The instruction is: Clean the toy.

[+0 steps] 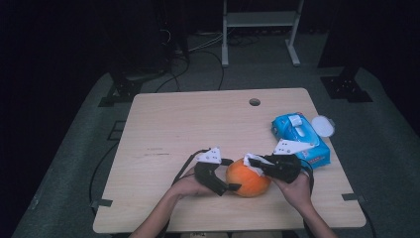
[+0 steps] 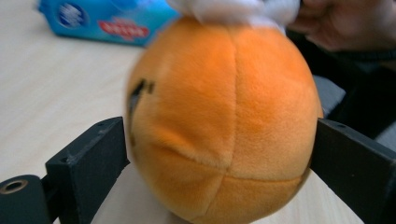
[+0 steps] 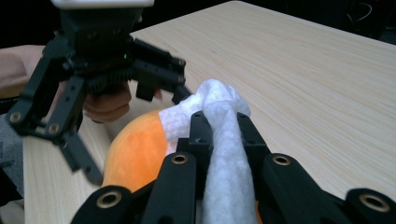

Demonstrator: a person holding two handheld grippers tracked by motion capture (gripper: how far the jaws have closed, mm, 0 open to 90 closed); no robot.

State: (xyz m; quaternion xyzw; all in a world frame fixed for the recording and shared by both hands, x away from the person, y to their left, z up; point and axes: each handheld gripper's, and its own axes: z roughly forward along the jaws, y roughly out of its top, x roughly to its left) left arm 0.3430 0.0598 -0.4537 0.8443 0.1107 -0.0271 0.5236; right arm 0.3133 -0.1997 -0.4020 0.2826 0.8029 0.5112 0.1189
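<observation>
An orange plush ball rests on the wooden table near its front edge. My left gripper reaches in from the left with its jaws spread wide. One jaw stands at each side of the ball, and the ball looks round and unsqueezed. My right gripper comes from the right, shut on a bunched white wipe. The wipe lies against the ball's top.
A blue pack of wipes lies at the table's right side, just behind my right hand. A round white lid sits beside it at the edge. A cable hole is near the far edge.
</observation>
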